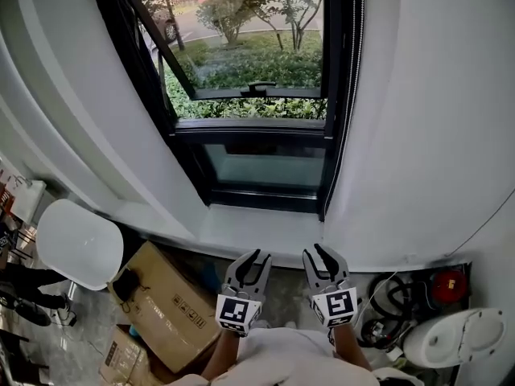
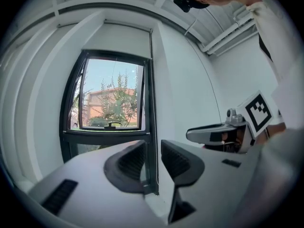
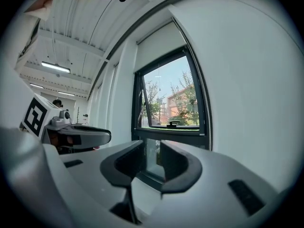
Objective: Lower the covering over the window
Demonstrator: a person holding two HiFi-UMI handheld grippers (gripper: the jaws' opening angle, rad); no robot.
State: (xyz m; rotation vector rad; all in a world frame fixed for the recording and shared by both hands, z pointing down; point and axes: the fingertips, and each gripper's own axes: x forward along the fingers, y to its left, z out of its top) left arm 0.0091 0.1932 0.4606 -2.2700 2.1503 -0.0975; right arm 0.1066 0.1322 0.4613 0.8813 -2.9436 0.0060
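Note:
The black-framed window (image 1: pixel 257 95) stands in the white wall ahead, its upper pane tilted open. Its white blind (image 2: pixel 124 39) is rolled up high above the glass and also shows in the right gripper view as the blind (image 3: pixel 159 42). A thin bead cord (image 1: pixel 352 71) hangs down the frame's right side. My left gripper (image 1: pixel 251 265) and right gripper (image 1: pixel 323 261) are held side by side below the sill, pointing at the window, both open with nothing between their jaws. In their own views the left gripper (image 2: pixel 153 158) and right gripper (image 3: pixel 152 158) frame only the window's lower pane.
A white sill (image 1: pixel 257 225) runs under the window. Cardboard boxes (image 1: pixel 165 304) and a white round chair seat (image 1: pixel 79 244) stand on the floor at the left. At the right are coiled black cables (image 1: pixel 394 296), a red object (image 1: pixel 449 284) and a white appliance (image 1: pixel 451 338).

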